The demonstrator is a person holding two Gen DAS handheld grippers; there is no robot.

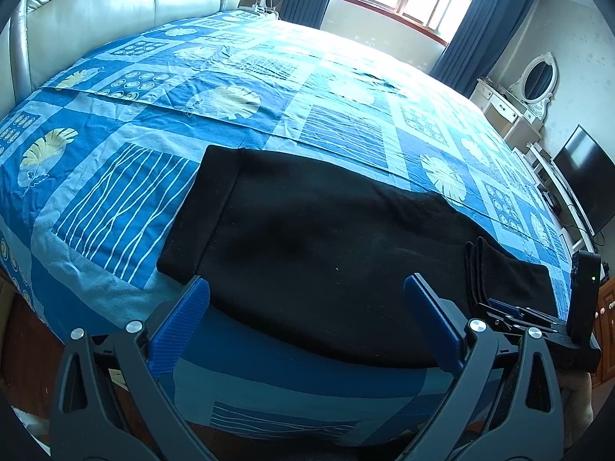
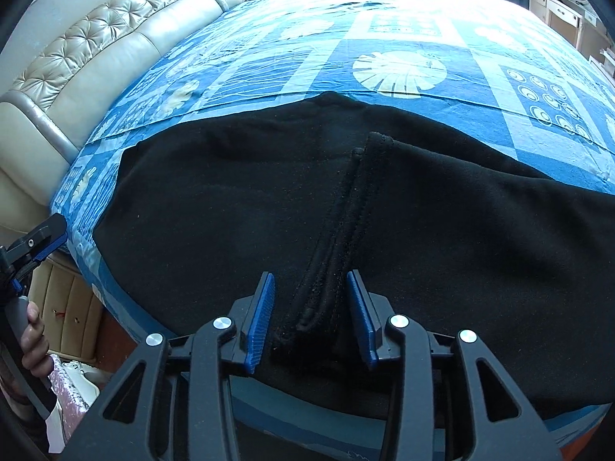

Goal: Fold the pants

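My right tongs (image 2: 310, 315) are hanging spread over the near edge of the pants (image 2: 238, 207), the blue pads (image 2: 261, 315) standing either side of a stitched hem (image 2: 338, 238) without pressing it. The hem is running from between the jaws up toward 12 o'clock. My left tongs (image 1: 307, 315) are gaping wide and pinching nothing, poised over the near edge of the pants, where a broad band (image 1: 207, 211) is crossing them at 10 o'clock. The pants are lying flat along the near side of the bed (image 1: 115, 146), black against the blue patterned cover. From the left tongs, the right ones are showing at 4 o'clock, beside the hem end. A padded headboard (image 2: 96, 57) is sitting at 10 o'clock. My left hand (image 2: 34, 342) is gripping its handle at 8 o'clock in the right view.
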